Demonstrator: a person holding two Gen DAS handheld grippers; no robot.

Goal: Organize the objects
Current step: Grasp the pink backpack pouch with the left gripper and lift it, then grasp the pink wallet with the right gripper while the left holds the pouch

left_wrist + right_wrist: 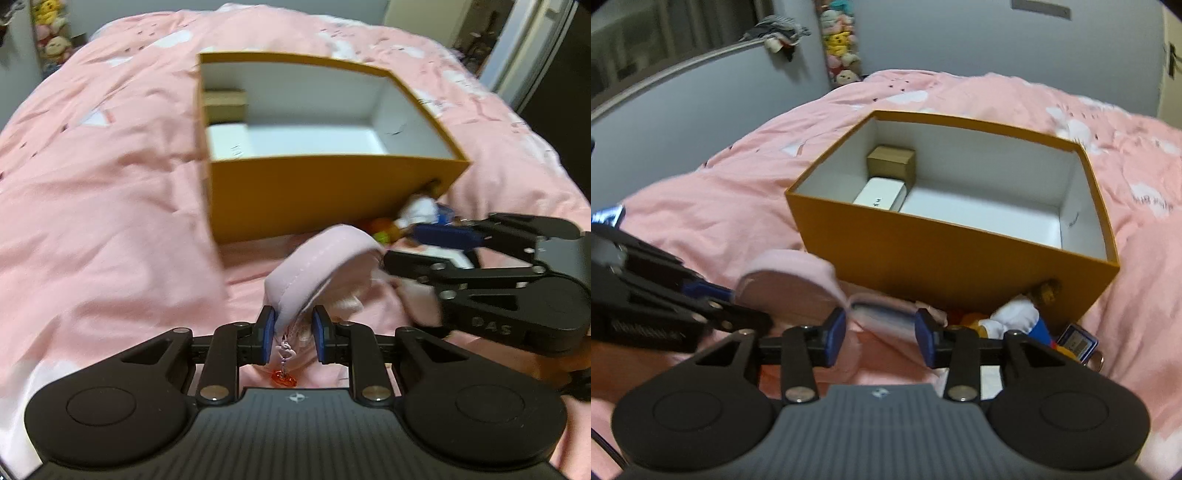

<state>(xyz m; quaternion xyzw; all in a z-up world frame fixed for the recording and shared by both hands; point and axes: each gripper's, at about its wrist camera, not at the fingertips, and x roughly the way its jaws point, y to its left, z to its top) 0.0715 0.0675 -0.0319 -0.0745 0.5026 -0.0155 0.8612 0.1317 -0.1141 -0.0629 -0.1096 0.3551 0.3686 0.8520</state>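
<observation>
A soft pink pouch (321,258) hangs just above the pink bedspread, in front of the orange box (325,192). My left gripper (293,332) is shut on the pouch's zipper end, and a red heart charm (284,377) dangles below the pads. My right gripper (881,334) stands open, and the pouch's other end (882,314) lies between its blue pads without looking pressed. In the left wrist view the right gripper (417,247) comes in from the right. In the right wrist view the left gripper (738,302) comes in from the left, at the pouch (790,291).
The open orange box (942,258) holds a small brown box (890,162) and a white box (881,194) in its left corner. A plush toy (1012,317) and a blue card-like item (1076,341) lie against the box's near right corner. Stuffed toys (840,40) hang on the far wall.
</observation>
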